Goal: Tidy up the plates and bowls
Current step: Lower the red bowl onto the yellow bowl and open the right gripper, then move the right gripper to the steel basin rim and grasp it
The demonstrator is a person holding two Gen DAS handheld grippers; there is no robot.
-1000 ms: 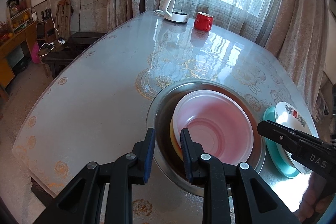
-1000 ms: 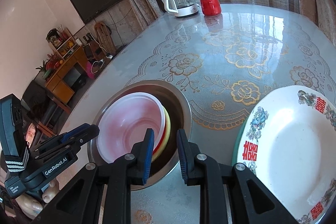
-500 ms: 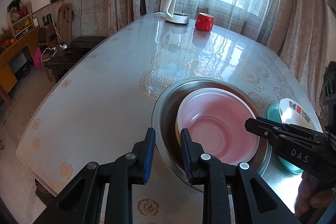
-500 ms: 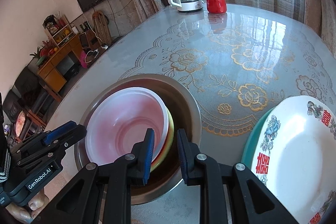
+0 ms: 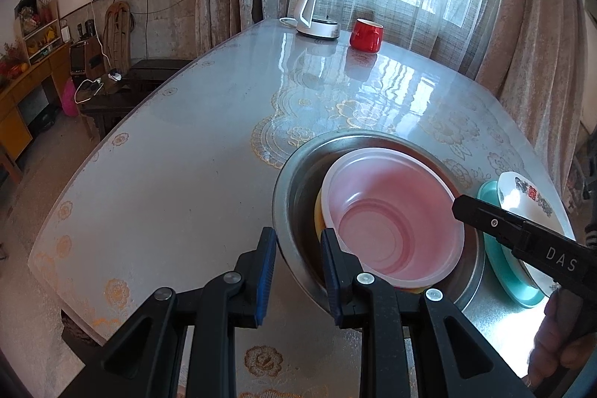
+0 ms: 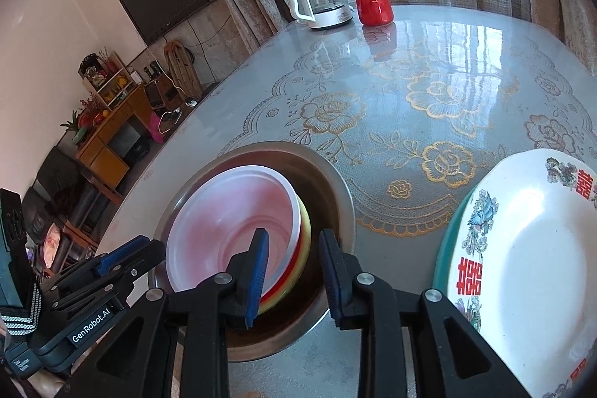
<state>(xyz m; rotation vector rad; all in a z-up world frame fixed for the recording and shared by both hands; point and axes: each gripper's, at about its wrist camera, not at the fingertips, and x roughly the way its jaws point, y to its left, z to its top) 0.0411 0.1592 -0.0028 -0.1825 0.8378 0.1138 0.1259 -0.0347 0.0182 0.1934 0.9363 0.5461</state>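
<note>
A large metal basin (image 5: 294,189) stands on the table (image 5: 179,174), near its front edge; inside it lies a pink bowl (image 5: 391,219), and under this bowl the rims of a yellow bowl (image 6: 306,241) and of a red one show, all nested and leaning to one side of the basin. To the right of the basin, just beside it, a white plate (image 6: 530,271) with red characters and painted birds rests on a teal plate (image 5: 511,271); only the edge of the teal one is visible.

The left gripper (image 5: 296,267) is spread, with a clear gap between its blue pads; the near rim of the basin lies in this gap, one finger outside the basin and one over its inside, but I cannot tell if the pads touch the metal. The right gripper (image 6: 293,271) is spread too and holds nothing; its left finger stands in front of the pink bowl and its right finger in front of the inner wall of the basin. In the left wrist view the right gripper reaches from the right side over the basin rim, between the pink bowl and the plates.

At the far end of the table, by the window, a white kettle (image 5: 317,12) and a red cup (image 5: 366,34) stand near each other; they are well apart from the basin.
</note>
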